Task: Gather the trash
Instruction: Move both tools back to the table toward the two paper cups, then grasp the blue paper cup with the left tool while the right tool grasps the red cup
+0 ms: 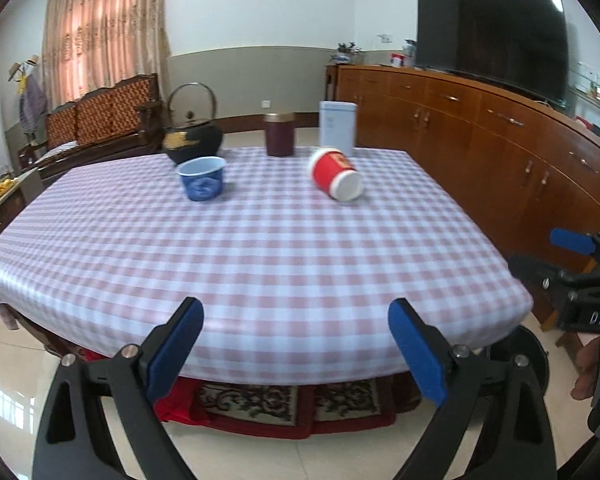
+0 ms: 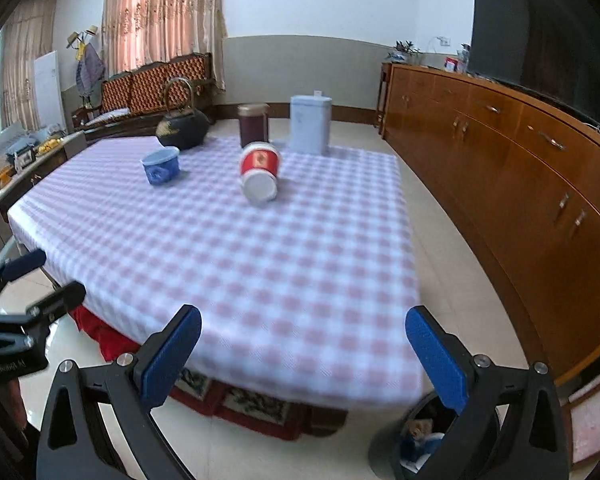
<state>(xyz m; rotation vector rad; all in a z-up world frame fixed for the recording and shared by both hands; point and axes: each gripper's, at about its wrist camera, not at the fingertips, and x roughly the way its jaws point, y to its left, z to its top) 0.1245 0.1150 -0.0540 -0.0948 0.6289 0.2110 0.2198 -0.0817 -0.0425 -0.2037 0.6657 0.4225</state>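
A red paper cup lies on its side on the checked tablecloth, base toward me; it also shows in the right wrist view. A small blue cup stands upright to its left, also in the right wrist view. My left gripper is open and empty, at the table's near edge. My right gripper is open and empty, at the near right corner. A dark trash bin with some trash in it stands on the floor under the right gripper.
At the table's far edge stand a black kettle, a maroon canister and a pale blue tin. A long wooden sideboard with a TV runs along the right. A wooden sofa is behind.
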